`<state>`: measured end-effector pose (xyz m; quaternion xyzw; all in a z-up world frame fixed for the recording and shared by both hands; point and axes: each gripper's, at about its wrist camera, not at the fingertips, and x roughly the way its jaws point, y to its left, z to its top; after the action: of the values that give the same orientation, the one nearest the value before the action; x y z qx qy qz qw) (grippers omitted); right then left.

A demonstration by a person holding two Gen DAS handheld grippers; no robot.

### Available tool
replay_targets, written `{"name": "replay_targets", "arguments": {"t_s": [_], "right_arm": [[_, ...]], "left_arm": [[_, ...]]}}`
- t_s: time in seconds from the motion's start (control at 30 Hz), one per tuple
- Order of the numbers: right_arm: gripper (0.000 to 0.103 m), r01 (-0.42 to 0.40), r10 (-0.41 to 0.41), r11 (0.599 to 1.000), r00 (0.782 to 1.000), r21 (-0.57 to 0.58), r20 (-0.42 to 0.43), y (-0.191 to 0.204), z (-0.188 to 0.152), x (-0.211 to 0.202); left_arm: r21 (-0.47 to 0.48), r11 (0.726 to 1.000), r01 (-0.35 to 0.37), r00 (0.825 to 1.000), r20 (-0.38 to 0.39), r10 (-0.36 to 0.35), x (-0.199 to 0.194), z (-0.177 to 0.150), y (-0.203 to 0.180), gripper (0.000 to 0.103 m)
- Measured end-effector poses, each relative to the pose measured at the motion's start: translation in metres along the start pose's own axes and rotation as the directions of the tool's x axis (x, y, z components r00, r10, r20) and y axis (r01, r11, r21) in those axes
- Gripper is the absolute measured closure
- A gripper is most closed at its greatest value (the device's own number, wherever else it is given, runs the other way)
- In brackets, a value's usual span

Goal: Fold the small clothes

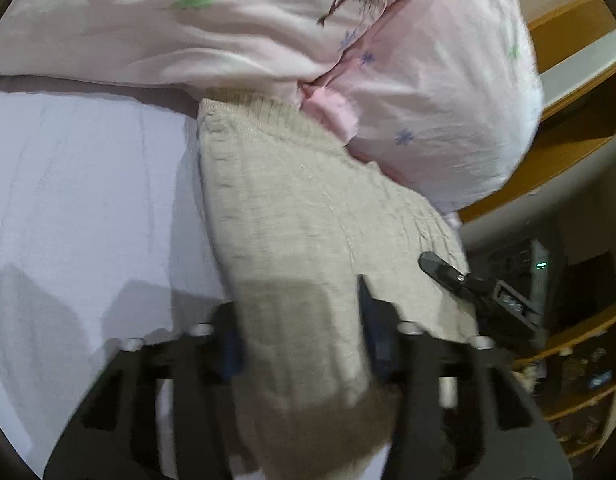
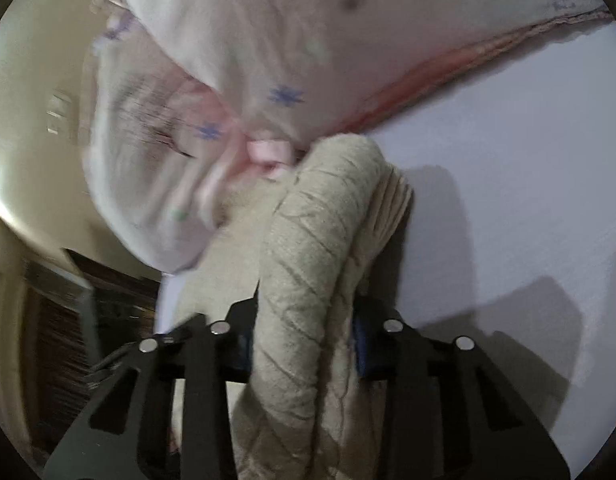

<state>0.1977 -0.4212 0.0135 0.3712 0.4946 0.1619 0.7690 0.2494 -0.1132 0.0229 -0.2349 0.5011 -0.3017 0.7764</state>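
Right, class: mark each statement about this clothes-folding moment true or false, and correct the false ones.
1. The left tool grips the beige knitted garment. True.
2. The right tool is open and holds nothing. False: it is shut on the same beige knit, which is bunched into a roll between its fingers.
3. The garment lies over a white sheet. True.
4. The pillow beside the garment is plain dark blue. False: the pale pink pillow carries small blue and green flower prints.
5. The right tool's tip shows in the left wrist view, by the garment's right edge. True.
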Motion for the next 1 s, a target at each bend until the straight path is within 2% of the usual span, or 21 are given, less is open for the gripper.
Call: {"name": "replay_targets", "arguments": {"t_s": [0.07, 0.1, 0.13, 0.17, 0.2, 0.23, 0.27, 0.33, 0.37, 0.43, 0.47, 0.53, 0.57, 0.6, 0.67, 0.73, 0.8, 0.9, 0.93, 0.97, 1.0], "right_arm": [[0.072, -0.08, 0.08, 0.996, 0.996, -0.029, -0.026, 0.014, -0.005, 0.006], [0.072, -0.102, 0.099, 0.994, 0.994, -0.05, -0.054, 0.023, -0.01, 0.016], [0.071, -0.086, 0.08, 0.993, 0.994, -0.08, -0.078, 0.032, -0.014, 0.029], [0.067, -0.032, 0.019, 0.992, 0.995, -0.126, -0.1, 0.042, -0.019, 0.044], [0.058, 0.031, -0.051, 0.985, 0.992, -0.169, -0.113, 0.049, -0.022, 0.054], [0.053, 0.133, -0.161, 0.964, 0.981, -0.232, -0.106, 0.057, -0.025, 0.061], [0.043, 0.191, -0.217, 0.944, 0.974, -0.269, -0.068, 0.062, -0.027, 0.058], [0.04, 0.203, -0.208, 0.94, 0.978, -0.273, 0.013, 0.064, -0.026, 0.038], [0.037, 0.175, -0.164, 0.949, 0.984, -0.263, 0.062, 0.063, -0.025, 0.021], [0.037, 0.111, -0.096, 0.958, 0.993, -0.263, 0.069, 0.061, -0.024, 0.007], [0.04, 0.096, -0.089, 0.956, 0.995, -0.279, 0.038, 0.062, -0.026, 0.009], [0.068, 0.094, -0.114, 0.943, 0.992, -0.319, -0.045, 0.064, -0.031, 0.026], [0.09, 0.127, -0.155, 0.933, 0.986, -0.337, -0.058, 0.07, -0.033, 0.042], [0.092, 0.163, -0.187, 0.92, 0.982, -0.356, -0.035, 0.072, -0.034, 0.046], [0.094, 0.192, -0.185, 0.926, 0.981, -0.326, 0.053, 0.07, -0.029, 0.033], [0.094, 0.245, -0.211, 0.92, 0.967, -0.306, 0.141, 0.065, -0.022, 0.018], [0.094, 0.303, -0.266, 0.899, 0.951, -0.316, 0.156, 0.062, -0.022, 0.025], [0.092, 0.4, -0.386, 0.84, 0.915, -0.367, 0.115, 0.055, -0.026, 0.048], [0.09, 0.408, -0.391, 0.832, 0.912, -0.376, 0.125, 0.056, -0.027, 0.045], [0.082, 0.417, -0.396, 0.828, 0.908, -0.375, 0.135, 0.058, -0.026, 0.04], [0.073, 0.401, -0.364, 0.845, 0.916, -0.354, 0.168, 0.062, -0.025, 0.024]], "left_arm": [[0.021, 0.999, 0.036, 0.999, -0.001, -0.036, -0.02, -0.001, 0.001, 0.063], [0.059, 0.998, 0.007, 1.0, 0.029, -0.008, -0.038, -0.003, 0.001, 0.063], [0.089, 0.996, -0.024, 0.998, 0.051, 0.02, -0.05, -0.004, 0.003, 0.062], [0.12, 0.989, -0.086, 0.994, 0.076, 0.078, -0.064, -0.005, 0.009, 0.061], [0.129, 0.984, -0.125, 0.99, 0.084, 0.115, -0.067, -0.005, 0.013, 0.057], [0.137, 0.969, -0.204, 0.977, 0.098, 0.191, -0.071, -0.004, 0.02, 0.054], [0.138, 0.956, -0.259, 0.964, 0.106, 0.245, -0.073, -0.004, 0.025, 0.053], [0.125, 0.94, -0.316, 0.943, 0.153, 0.296, -0.083, -0.008, 0.03, 0.053], [0.127, 0.932, -0.34, 0.925, 0.222, 0.307, -0.095, -0.013, 0.024, 0.053], [0.142, 0.931, -0.337, 0.913, 0.293, 0.286, -0.109, -0.021, 0.012, 0.052], [0.164, 0.935, -0.314, 0.912, 0.326, 0.249, -0.116, -0.03, 0.001, 0.051], [0.218, 0.934, -0.284, 0.921, 0.334, 0.202, -0.114, -0.043, -0.017, 0.048], [0.247, 0.93, -0.273, 0.929, 0.32, 0.188, -0.11, -0.049, -0.024, 0.047], [0.271, 0.924, -0.27, 0.936, 0.297, 0.187, -0.101, -0.054, -0.03, 0.047], [0.303, 0.916, -0.264, 0.949, 0.251, 0.19, -0.086, -0.058, -0.036, 0.047], [0.336, 0.901, -0.276, 0.952, 0.227, 0.207, -0.073, -0.063, -0.036, 0.048], [0.357, 0.9, -0.25, 0.962, 0.194, 0.191, -0.064, -0.066, -0.036, 0.049], [0.392, 0.875, -0.284, 0.954, 0.205, 0.217, -0.056, -0.069, -0.038, 0.049], [0.396, 0.872, -0.287, 0.953, 0.208, 0.219, -0.053, -0.069, -0.037, 0.049], [0.399, 0.87, -0.291, 0.952, 0.214, 0.221, -0.053, -0.069, -0.037, 0.049], [0.403, 0.866, -0.296, 0.95, 0.221, 0.222, -0.056, -0.071, -0.037, 0.049]]}}
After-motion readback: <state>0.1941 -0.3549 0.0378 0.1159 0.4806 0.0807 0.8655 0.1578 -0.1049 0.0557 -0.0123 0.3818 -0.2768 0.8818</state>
